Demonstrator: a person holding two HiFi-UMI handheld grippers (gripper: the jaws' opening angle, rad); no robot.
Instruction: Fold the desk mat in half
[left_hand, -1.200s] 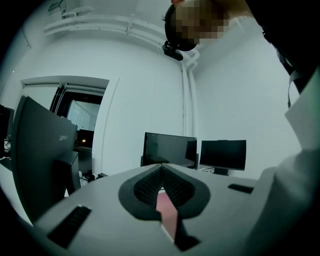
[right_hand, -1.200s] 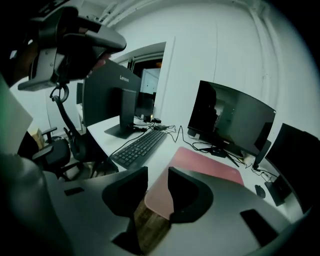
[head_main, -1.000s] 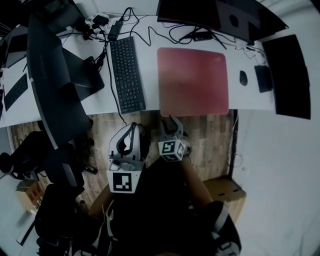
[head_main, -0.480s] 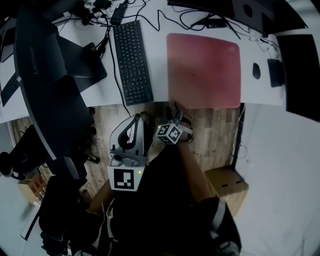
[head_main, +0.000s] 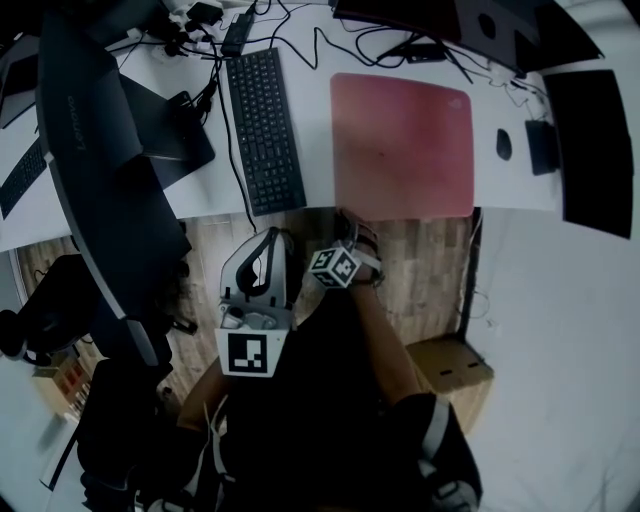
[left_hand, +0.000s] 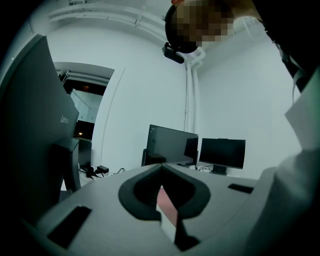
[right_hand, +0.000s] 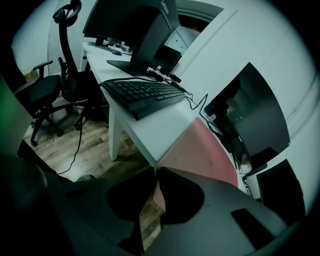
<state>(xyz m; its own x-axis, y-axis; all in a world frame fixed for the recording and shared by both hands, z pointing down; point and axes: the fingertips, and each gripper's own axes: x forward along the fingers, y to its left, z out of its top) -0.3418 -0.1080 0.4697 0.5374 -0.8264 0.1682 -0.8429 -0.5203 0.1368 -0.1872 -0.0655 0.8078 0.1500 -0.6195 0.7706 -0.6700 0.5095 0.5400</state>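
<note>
Desk mat lies flat and fully open on the white desk, just right of the keyboard. Its near edge runs along the desk's front edge. No fold started.

Change over the last second: right gripper has come up from below the desk edge to the mat's near-left corner. Its jaws were spread wide on the approach and are closing now. The right gripper view shows only a narrow gap left, with the tips right at that corner and a strip of red showing in the gap. Cannot confirm the pads are pressing on the mat yet; judged as not clamped.

Left gripper: no change. It hangs low over the wooden floor, well short of the desk, jaws fully together and holding nothing. The mat shows only far off past the jaws in the left gripper view.

Meaning for the task: this is the pick-up step at the start of the fold. Once the corner is pinched, the near edge must be lifted and carried over to the far edge. With a single corner held, the mat will likely sag or skew, so the left gripper may be needed on the other near corner or to pin the mat down.
</note>
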